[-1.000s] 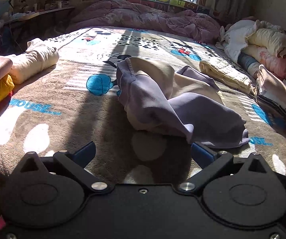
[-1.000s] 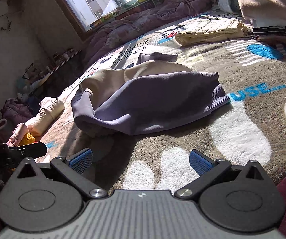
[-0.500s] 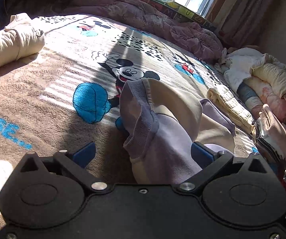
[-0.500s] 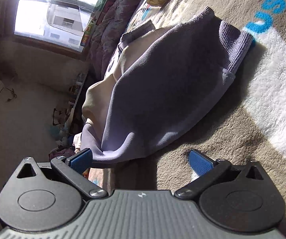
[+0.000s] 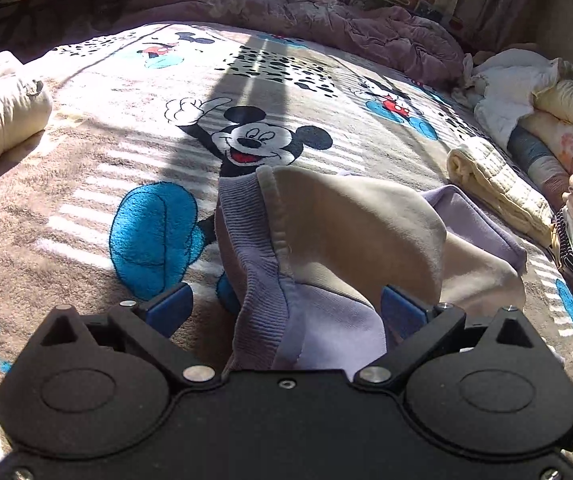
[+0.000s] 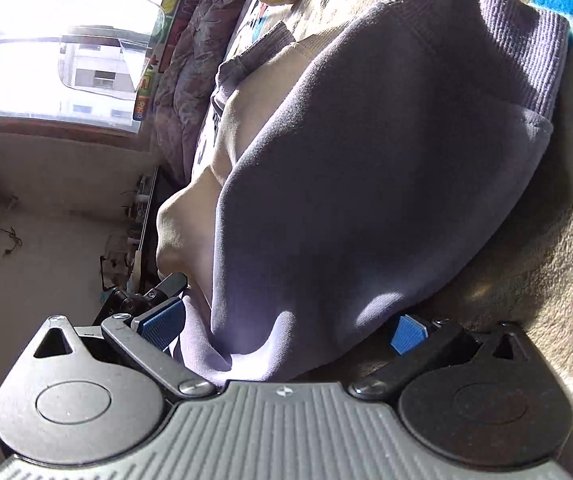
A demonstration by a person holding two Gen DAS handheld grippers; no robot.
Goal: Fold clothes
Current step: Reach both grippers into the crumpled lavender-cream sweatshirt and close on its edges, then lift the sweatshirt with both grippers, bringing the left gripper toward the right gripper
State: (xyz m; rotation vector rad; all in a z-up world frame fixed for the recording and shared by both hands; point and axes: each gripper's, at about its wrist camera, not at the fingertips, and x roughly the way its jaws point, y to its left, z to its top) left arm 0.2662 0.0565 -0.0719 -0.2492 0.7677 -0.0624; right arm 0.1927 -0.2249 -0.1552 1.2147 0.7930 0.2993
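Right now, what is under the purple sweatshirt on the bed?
The purple sweatshirt lies crumpled on the Mickey Mouse blanket, covering Mickey's lower body. Whatever else lies beneath its folds is hidden.

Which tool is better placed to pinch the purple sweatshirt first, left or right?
Left, probably. The left tool is open with the purple sweatshirt's ribbed hem standing between its fingers, an edge to pinch. The right tool is open too, but faces a bulky rounded fold.
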